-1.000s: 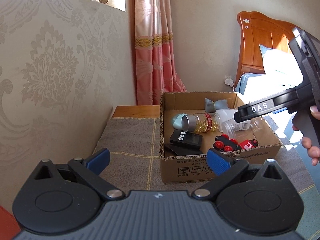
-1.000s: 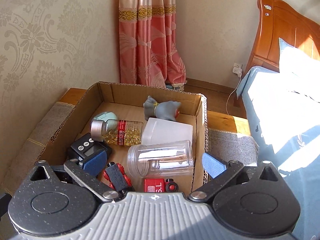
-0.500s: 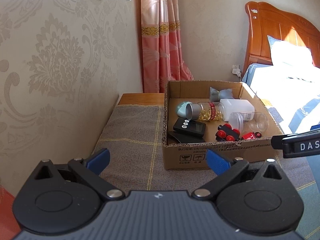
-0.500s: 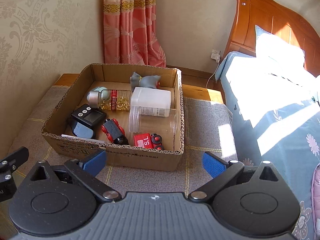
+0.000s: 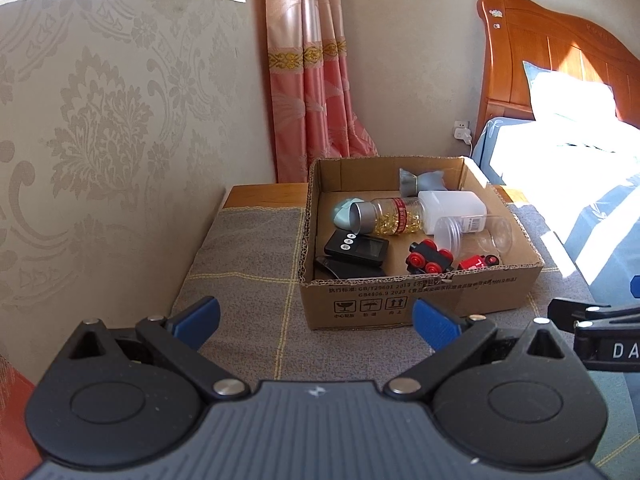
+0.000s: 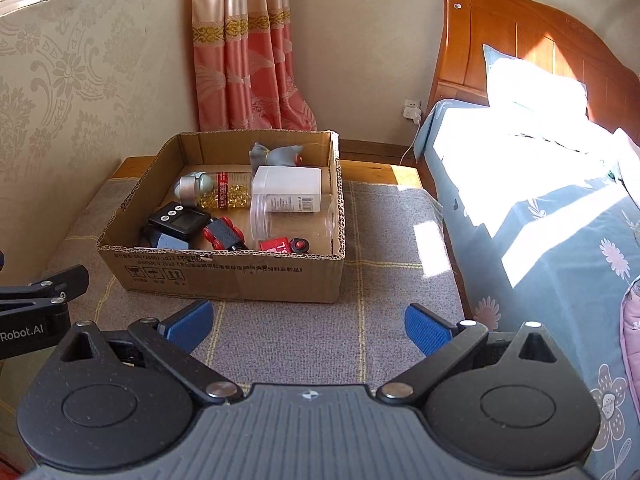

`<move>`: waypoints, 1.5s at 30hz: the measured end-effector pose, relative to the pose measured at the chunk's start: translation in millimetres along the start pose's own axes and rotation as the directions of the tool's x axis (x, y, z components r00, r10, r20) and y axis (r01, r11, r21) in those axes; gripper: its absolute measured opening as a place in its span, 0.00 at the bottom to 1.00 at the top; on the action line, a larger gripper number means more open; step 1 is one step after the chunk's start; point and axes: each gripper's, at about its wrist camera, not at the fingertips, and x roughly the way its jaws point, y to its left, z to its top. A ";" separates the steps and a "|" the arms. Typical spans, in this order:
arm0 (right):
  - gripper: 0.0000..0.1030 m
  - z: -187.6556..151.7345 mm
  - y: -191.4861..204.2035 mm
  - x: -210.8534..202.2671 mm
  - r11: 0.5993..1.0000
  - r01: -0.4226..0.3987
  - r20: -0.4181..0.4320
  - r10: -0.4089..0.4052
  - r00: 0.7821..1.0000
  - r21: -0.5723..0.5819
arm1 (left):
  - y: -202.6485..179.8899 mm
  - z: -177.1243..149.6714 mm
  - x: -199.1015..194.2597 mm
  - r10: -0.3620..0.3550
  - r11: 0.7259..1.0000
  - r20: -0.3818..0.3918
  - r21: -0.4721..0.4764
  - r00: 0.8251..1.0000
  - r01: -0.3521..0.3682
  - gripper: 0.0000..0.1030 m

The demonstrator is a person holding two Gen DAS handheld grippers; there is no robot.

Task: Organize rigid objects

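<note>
Jaws wide, short of box (image 6: pixel 224 276)

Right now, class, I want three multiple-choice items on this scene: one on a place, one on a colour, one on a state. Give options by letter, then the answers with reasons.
1. Where does the grey figurine lie in the box?
A. at the far wall
B. at the near wall
C. outside it

2. What colour are the gripper pads?
A. red
B. blue
C. green

3. How does the pill bottle stand?
A. upright
B. on its side
C. upside down

Answers:
1. A: it lies against the wall nearest the curtain.
2. B: both the left gripper and the right gripper show blue pads, spread open and empty.
3. B: its silver cap faces sideways, its body flat on the box floor.
</note>
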 end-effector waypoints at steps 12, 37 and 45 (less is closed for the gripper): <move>1.00 0.1 -2.3 -5.5 1.000 -0.004 0.021 0.004 1.000 0.007 | -6.4 1.0 -2.7 -0.006 1.000 0.003 0.025 1.000 0.005 0.99; 1.00 0.1 -4.0 -9.5 1.000 0.006 0.041 -0.006 0.999 0.009 | -8.2 1.7 -5.8 -0.007 1.000 0.008 0.025 1.000 0.007 0.99; 1.00 -0.6 -3.7 -10.6 1.000 0.016 0.050 -0.017 0.999 0.011 | -9.6 0.4 -6.1 -0.003 1.000 -0.002 0.020 1.000 0.003 0.99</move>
